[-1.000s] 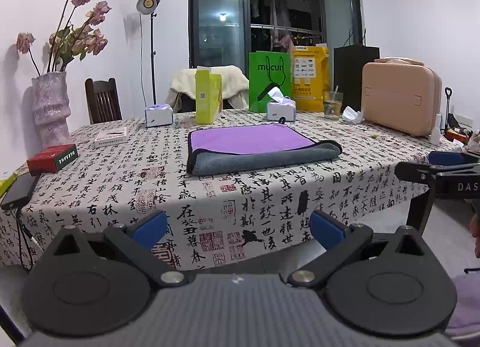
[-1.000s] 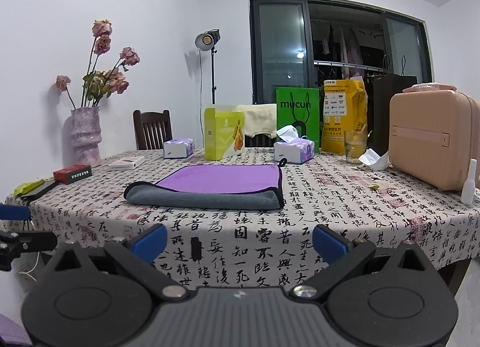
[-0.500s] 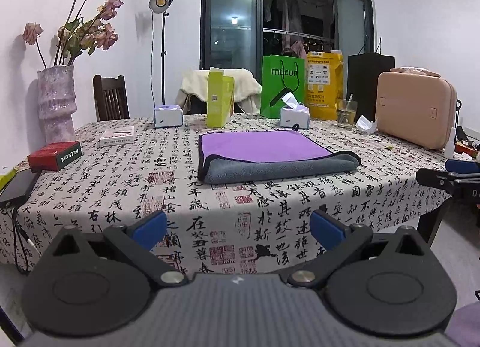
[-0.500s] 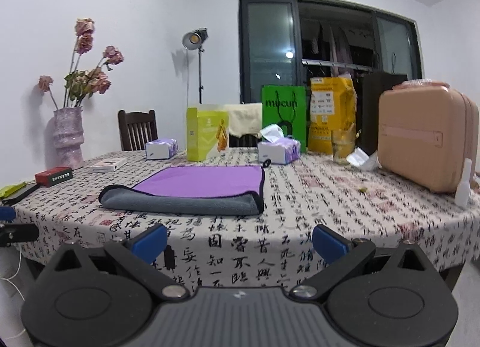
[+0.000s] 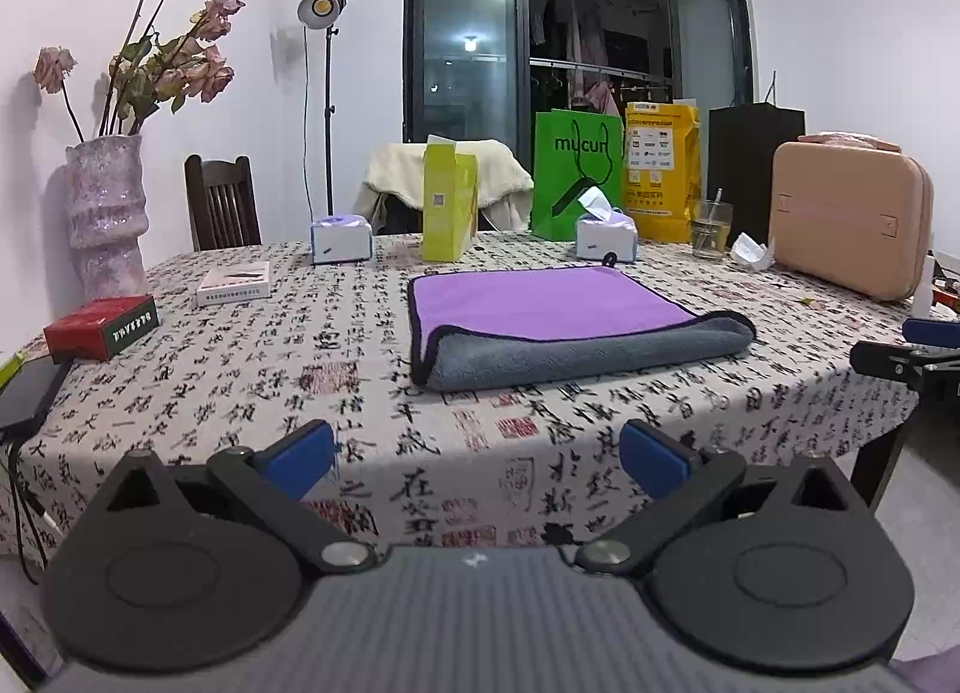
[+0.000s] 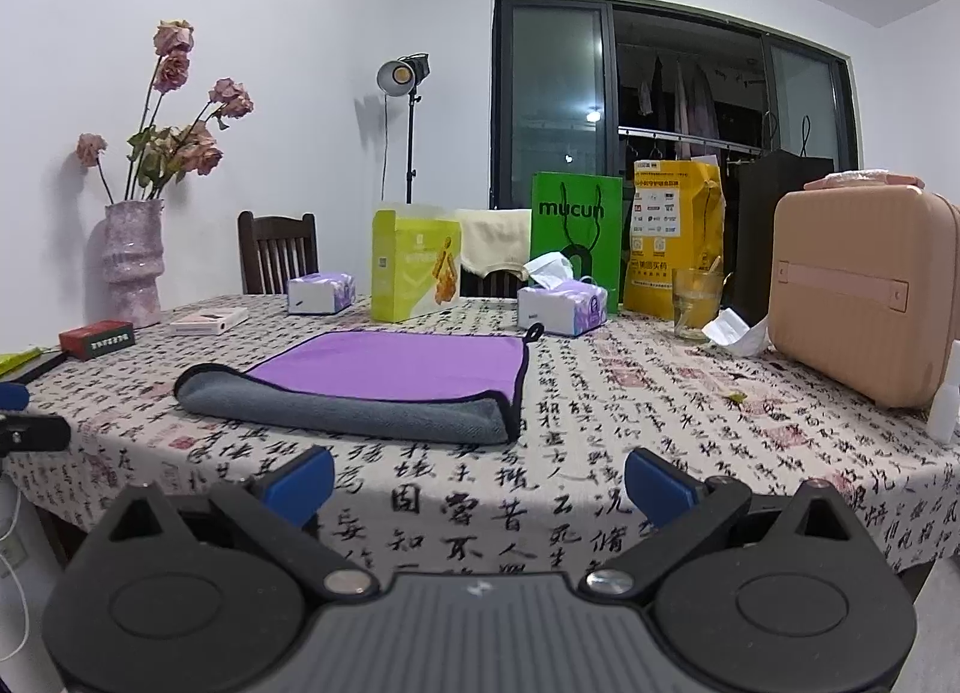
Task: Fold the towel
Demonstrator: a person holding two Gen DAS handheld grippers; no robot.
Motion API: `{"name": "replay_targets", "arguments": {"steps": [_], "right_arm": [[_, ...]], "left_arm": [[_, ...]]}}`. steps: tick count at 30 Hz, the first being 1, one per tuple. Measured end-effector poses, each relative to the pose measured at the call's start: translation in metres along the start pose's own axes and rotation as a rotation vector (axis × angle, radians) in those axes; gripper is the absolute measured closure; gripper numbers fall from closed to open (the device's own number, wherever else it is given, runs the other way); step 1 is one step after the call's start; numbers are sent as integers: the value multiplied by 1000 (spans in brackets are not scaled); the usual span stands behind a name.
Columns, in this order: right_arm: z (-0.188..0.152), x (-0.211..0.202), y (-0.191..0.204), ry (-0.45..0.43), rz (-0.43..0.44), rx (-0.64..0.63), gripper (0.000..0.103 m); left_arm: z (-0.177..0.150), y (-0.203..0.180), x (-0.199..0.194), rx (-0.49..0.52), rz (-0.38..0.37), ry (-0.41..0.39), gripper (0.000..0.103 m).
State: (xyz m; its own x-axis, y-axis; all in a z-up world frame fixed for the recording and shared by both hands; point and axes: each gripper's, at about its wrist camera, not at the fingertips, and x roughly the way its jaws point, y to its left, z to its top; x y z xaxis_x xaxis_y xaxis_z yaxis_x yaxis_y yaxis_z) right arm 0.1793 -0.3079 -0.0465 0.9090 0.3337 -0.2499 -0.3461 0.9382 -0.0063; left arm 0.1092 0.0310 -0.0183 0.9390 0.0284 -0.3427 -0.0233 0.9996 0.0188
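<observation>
A: Report the nearest components first.

B: Left gripper [image 5: 477, 459]: jaws spread wide, blue pads empty, positioned off the near table edge. Right gripper [image 6: 480, 474]: same condition, jaws wide apart, nothing between the pads, also short of the table edge.

A: Location of the task item?

B: The towel [image 5: 558, 324] lies flat on the tablecloth [image 5: 240, 381], beyond both grippers and touching neither. Purple face up, grey underside showing along the rolled near edge. In the right wrist view the towel [image 6: 384, 378] sits left of centre.

A: Items further back?

B: Two tissue boxes [image 5: 341, 237], a yellow-green carton [image 5: 449, 207], a green bag [image 5: 573, 177] and a pink case [image 5: 852, 225] at the right. A vase [image 5: 105, 219] of dried roses stands at the far left.
</observation>
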Motion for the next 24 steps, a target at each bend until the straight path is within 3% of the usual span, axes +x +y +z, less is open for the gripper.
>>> {"name": "replay_targets", "arguments": {"steps": [24], "right_arm": [[16,113,-14,-8,20,-20,0]], "left_arm": [[30,7,114,-4,30,46,0]]}}
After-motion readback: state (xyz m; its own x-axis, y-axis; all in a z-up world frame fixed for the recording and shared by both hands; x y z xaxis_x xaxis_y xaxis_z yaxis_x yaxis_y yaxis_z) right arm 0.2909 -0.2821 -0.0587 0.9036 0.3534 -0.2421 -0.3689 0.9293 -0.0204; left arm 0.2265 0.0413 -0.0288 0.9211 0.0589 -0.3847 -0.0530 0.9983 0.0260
